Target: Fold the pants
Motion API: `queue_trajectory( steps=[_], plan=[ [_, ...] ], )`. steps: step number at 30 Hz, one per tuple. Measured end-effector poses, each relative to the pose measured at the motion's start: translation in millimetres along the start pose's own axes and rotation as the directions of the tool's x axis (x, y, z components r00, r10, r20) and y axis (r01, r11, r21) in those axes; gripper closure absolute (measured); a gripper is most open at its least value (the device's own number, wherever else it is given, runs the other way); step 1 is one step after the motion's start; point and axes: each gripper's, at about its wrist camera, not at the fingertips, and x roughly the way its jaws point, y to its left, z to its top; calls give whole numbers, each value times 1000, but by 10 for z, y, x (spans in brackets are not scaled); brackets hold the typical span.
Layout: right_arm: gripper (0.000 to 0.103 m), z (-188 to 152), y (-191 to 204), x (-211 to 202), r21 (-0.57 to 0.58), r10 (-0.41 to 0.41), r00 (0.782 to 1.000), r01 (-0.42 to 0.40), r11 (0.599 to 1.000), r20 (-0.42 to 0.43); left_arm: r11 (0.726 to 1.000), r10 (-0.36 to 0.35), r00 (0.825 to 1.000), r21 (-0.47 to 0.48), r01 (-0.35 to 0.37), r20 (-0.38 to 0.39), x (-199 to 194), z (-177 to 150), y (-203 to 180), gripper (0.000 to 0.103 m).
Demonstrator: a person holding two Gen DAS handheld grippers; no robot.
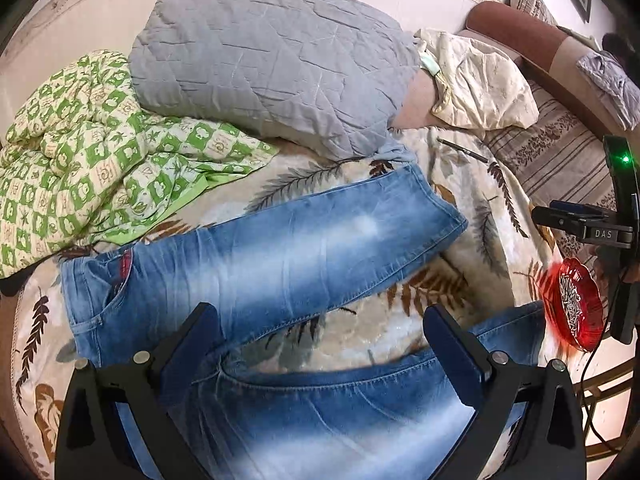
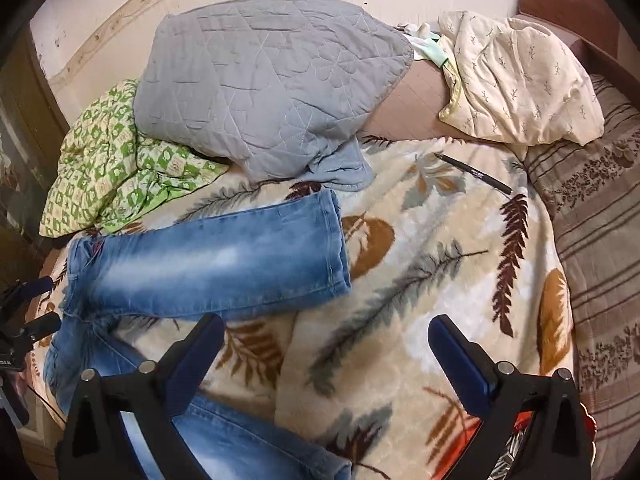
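Faded blue jeans [image 1: 272, 248] lie spread on a leaf-patterned blanket [image 1: 472, 208], legs splayed apart in a V. The far leg runs up to the right; the near leg passes under my left gripper [image 1: 320, 340], which is open and empty above the crotch and near leg. In the right wrist view the jeans [image 2: 216, 264] lie at the left, and my right gripper [image 2: 326, 354] is open and empty over the blanket [image 2: 420, 280], right of the near leg's hem. The right gripper also shows in the left wrist view [image 1: 588, 228] at the right edge.
A grey quilted cover [image 1: 260, 60], a green checked blanket [image 1: 80, 152] and a cream pillow [image 1: 480, 80] lie at the back. A black pen [image 2: 472, 174] lies on the blanket. A red glass dish [image 1: 576, 308] sits at the right edge. A striped cushion [image 2: 600, 240] lies to the right.
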Motion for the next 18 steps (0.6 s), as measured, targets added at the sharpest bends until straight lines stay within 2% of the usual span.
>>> queue_trajectory(
  steps=[6, 10, 15, 18],
  plan=[
    [0, 35, 27, 93, -28, -15, 1000, 14, 999, -16, 1000, 13, 1000, 22, -13, -15, 98, -21, 10, 1],
    [0, 131, 28, 202, -28, -16, 999, 15, 1000, -30, 998, 24, 1000, 56, -22, -21, 202, 125, 53, 1],
    [0, 440, 107, 493, -25, -23, 998, 21, 999, -56, 984, 42, 998, 177, -32, -54, 609, 513, 77, 1],
    [0, 636, 159, 752, -17, -16, 995, 14, 1000, -100, 961, 50, 995, 276, -25, -84, 921, 710, 45, 1]
  ],
)
